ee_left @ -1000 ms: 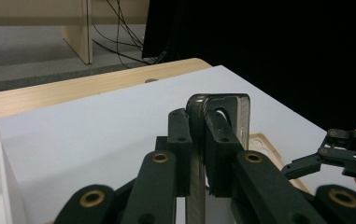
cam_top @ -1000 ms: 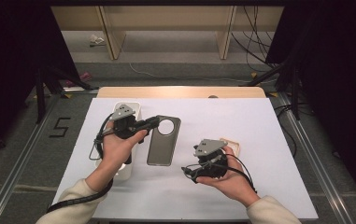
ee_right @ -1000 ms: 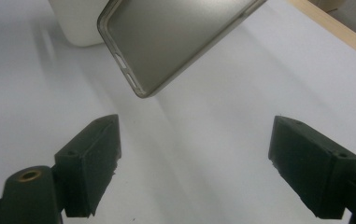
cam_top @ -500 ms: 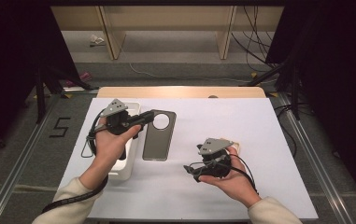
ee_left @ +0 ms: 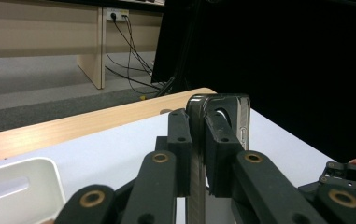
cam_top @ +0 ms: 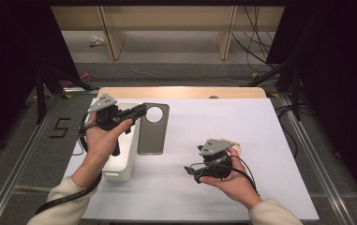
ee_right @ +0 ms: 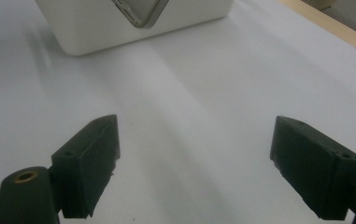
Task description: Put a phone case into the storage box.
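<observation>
- Fingers of my right gripper (ee_right: pixel 194 168) stand wide apart with nothing between them, low over the bare white desk (cam_top: pixel 260 126) at about four o'clock of the desk, idle in the palm.
- I'd judge the step in hand to be carrying the phone case (cam_top: pixel 152 129) clear of the white bin (cam_top: pixel 120 159): I should hold it by that one edge, keep the wrist level so it doesn't swing, and not loosen the squeeze until it is flat where it belongs.
- My left gripper (ee_left: pixel 196 149), at about ten o'clock, has its fingers (ee_left: pixel 180 140) shut tight on the case's thin edge.
- The case hangs off the fingers, just right of the bin, camera hole at the far end.
</observation>
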Demonstrator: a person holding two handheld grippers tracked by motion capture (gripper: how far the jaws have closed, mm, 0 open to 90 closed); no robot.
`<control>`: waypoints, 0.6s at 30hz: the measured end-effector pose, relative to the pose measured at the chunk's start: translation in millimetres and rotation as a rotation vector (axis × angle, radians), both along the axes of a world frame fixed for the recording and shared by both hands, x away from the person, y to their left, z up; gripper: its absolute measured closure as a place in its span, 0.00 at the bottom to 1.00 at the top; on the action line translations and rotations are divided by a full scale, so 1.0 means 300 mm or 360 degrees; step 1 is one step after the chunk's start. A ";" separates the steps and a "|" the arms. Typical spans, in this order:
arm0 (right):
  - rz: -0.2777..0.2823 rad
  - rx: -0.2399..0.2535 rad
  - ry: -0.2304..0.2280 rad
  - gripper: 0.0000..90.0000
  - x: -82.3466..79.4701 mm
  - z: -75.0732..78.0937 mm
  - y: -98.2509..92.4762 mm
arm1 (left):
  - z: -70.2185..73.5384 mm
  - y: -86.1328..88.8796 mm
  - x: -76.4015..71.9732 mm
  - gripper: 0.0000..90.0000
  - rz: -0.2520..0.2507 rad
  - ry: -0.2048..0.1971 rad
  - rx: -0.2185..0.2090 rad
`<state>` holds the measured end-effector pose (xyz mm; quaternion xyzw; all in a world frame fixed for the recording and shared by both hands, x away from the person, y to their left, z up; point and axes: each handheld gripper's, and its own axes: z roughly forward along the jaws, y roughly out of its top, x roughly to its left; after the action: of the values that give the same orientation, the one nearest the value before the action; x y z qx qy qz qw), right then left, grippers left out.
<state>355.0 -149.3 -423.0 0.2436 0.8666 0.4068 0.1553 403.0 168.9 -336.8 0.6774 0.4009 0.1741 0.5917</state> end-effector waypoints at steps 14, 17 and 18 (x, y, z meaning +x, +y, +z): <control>-0.0010 0.0029 0.0013 0.19 0.003 -0.002 -0.002 | 0.030 0.045 0.004 0.91 0.0035 -0.0029 -0.0024; -0.0010 0.0032 0.0015 0.19 0.003 -0.002 -0.002 | 0.035 0.055 0.004 0.91 0.0047 -0.0032 -0.0032; -0.0013 0.0031 0.0014 0.19 0.003 -0.002 -0.002 | 0.037 0.058 0.004 0.91 0.0050 -0.0033 -0.0031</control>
<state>355.9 -149.9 -423.5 0.2504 0.8623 0.4135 0.1509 404.2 186.5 -325.7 0.6634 0.4069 0.1864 0.5997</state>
